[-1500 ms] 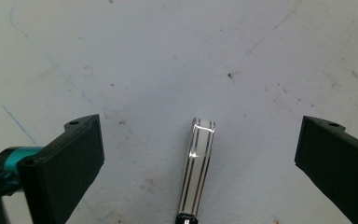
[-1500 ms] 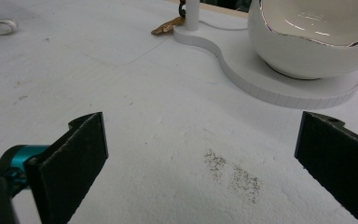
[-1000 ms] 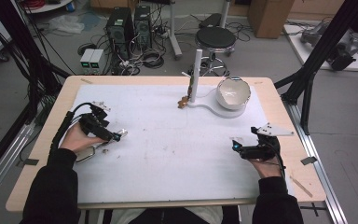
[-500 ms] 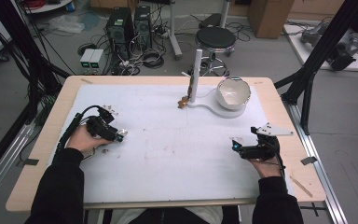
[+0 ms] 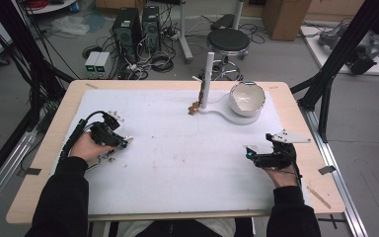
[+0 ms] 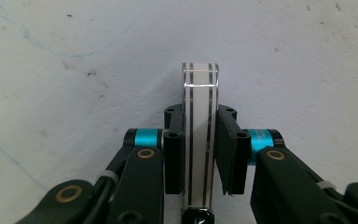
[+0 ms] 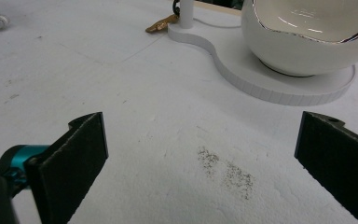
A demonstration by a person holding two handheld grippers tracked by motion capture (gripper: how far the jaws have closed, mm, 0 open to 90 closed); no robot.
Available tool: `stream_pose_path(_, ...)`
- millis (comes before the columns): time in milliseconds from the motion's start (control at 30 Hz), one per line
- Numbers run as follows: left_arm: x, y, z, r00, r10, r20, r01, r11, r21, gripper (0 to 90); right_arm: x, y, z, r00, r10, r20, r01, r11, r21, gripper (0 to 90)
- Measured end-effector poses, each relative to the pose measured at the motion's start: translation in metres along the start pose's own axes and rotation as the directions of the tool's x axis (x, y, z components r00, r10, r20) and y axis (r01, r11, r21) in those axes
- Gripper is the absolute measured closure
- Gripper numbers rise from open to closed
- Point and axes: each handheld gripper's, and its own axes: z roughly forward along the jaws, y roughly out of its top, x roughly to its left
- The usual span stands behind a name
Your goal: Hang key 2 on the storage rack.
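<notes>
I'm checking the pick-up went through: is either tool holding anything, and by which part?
The left tool has just closed on a flat white striped piece, gripping its two broad faces. The right tool is open, empty.

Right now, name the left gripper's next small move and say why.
Probably lift it straight up off the white table cover. The left gripper has just been closing and now pinches a clear striped bar between its pads, low over the cover, so raising it should free the bar for carrying.
</notes>
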Motion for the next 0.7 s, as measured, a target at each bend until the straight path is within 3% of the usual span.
stream_pose_path(267,0.006,-0.002,-0.007,0.9997,-0.023,0.002,0.023,0.9994,-0.028,74.2,-0.003,0.0,0.003,1.0,0.001,0.003,-0.001,1.0,0.003,1.4)
stream_pose_path(467,-0.003,0.001,-0.02,0.9997,0.016,-0.017,-0.017,0.9973,-0.071,74.3,-0.001,0.002,0.004,1.0,0.002,0.004,-0.002,1.0,0.001,1.4)
stream_pose_path(700,-0.012,0.008,-0.051,0.9973,0.04,-0.061,-0.049,0.9864,-0.157,74.4,0.003,0.002,0.003,0.9999,-0.01,-0.005,0.01,1.0,-0.001,1.4)
